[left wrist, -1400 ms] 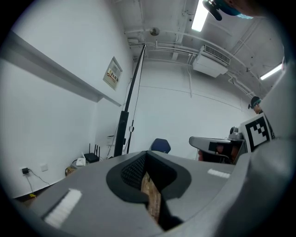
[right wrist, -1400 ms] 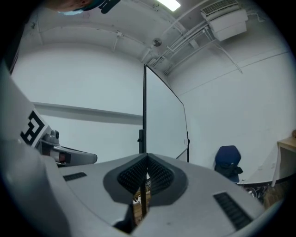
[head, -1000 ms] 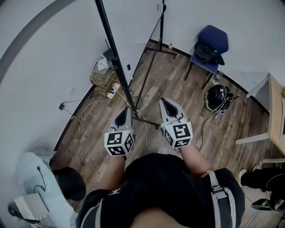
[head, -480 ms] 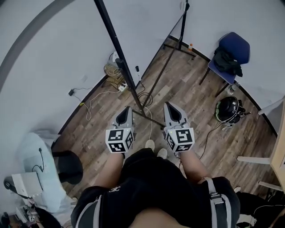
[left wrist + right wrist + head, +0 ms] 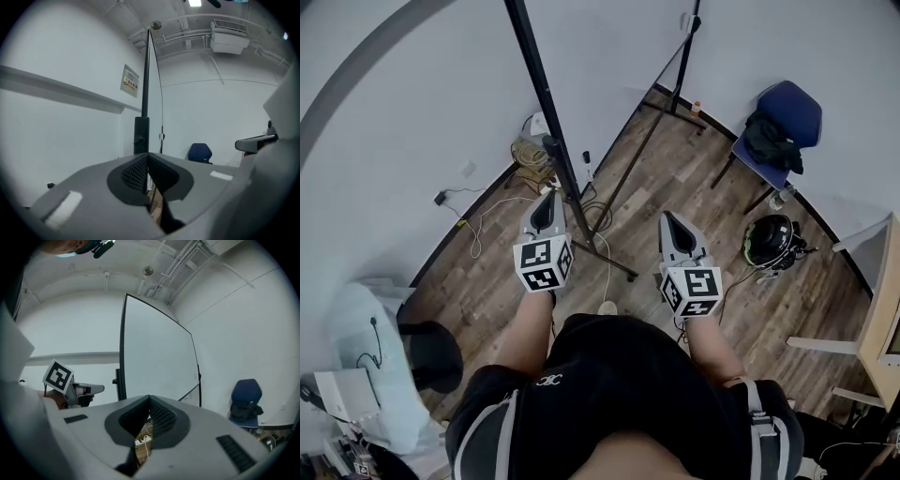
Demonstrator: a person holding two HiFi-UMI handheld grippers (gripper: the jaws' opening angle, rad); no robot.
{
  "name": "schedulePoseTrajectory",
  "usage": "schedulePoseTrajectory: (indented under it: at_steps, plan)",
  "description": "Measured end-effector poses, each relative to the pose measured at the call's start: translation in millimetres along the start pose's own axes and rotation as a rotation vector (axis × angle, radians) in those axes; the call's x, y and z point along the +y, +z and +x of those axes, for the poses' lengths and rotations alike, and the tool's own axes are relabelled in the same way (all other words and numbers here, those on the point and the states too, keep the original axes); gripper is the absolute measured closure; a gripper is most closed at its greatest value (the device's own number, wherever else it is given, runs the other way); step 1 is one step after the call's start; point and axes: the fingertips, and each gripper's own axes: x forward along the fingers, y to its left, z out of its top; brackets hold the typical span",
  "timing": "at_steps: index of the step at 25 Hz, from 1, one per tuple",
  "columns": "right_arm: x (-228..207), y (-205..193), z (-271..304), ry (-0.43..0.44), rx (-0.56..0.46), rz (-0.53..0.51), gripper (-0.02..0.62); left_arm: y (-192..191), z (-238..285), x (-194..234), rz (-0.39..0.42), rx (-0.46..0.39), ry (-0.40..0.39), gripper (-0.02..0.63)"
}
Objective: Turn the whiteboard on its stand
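Facing the whiteboard (image 5: 157, 357): a tall white panel in a thin black frame, carried between two posts of a black stand (image 5: 607, 256) on the wood floor (image 5: 675, 159), near the corner of the room. Hung that way, probably, to allow swinging either face round. Top edge cut off in the head view, which looks steeply down the frame.

Holding the left gripper (image 5: 550, 197) roughly level and just beside the near upright (image 5: 546, 112), jaws pressed together on nothing. Likely kept closed to push with a blunt tip rather than to pinch. Holding the right gripper (image 5: 668, 218) on the other side of that upright, aimed at the panel's face but apart from it, jaws likewise closed and empty. Flanking the post like this suggests readiness to rotate the panel about it.

No telling of contact between the left tip and the upright. Small knob (image 5: 115, 380) on the post, perhaps a lock; tight or loose, impossible to say. Cables (image 5: 534, 155) by the wall, partly hidden behind the upright.
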Motion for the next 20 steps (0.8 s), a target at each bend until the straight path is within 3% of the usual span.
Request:
schedulePoseTrajectory:
  at_steps: [2,5,14,20]
  plan:
    - [-4,2,4,-0.001,0.006,0.004,0.591,4,12,8,-0.004,-0.011,0.0,0.598]
    - [-9,4,10,-0.008,0.016,-0.02,0.591,2,31,14,-0.006,-0.003,-0.036,0.486]
    - [-33,6,17,-0.067,0.035,-0.046,0.591,3,64,23,-0.034,-0.028,-0.086,0.443]
    - [-28,7,26,-0.057,0.052,-0.053,0.591,4,72,22,-0.047,-0.031,-0.127,0.437]
